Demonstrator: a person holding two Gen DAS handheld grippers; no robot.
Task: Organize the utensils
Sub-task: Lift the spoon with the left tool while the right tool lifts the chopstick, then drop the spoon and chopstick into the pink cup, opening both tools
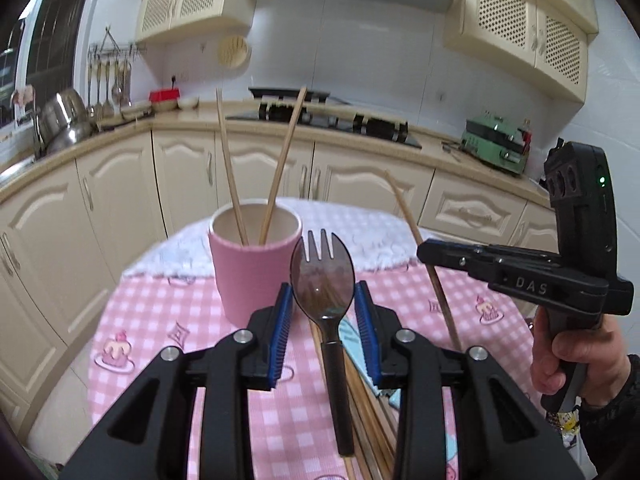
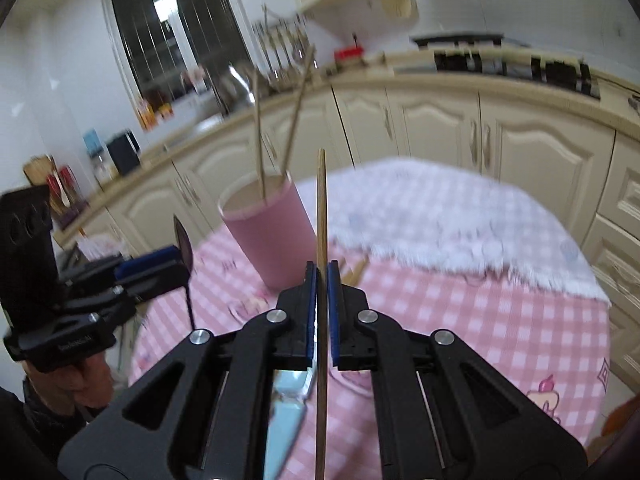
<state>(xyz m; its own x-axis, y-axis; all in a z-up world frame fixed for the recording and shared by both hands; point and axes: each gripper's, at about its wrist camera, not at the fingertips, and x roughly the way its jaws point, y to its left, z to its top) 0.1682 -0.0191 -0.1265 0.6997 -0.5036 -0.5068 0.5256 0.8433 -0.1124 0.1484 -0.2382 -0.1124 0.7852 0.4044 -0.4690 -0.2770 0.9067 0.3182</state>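
Note:
My left gripper (image 1: 322, 292) is shut on a dark see-through spork (image 1: 322, 276), tines up, its handle hanging down between the blue pads. Just beyond it stands a pink cup (image 1: 256, 268) holding two chopsticks (image 1: 280, 160). In the right wrist view, my right gripper (image 2: 322, 268) is shut on a single chopstick (image 2: 321, 208) that stands upright, right of the pink cup (image 2: 276, 236). The left wrist view shows the right gripper (image 1: 424, 250) at the right with that chopstick (image 1: 416, 236) slanting through its tip. Several more chopsticks (image 1: 368, 420) lie on the table under my left gripper.
The table carries a pink checked cloth (image 1: 160, 320) with a white fluffy cloth (image 1: 360, 216) at its far end. A light blue item (image 2: 288, 404) lies beside the loose chopsticks. Cream cabinets (image 1: 120, 200), a stove (image 1: 340, 120) and steel pots (image 1: 64, 120) line the counter behind.

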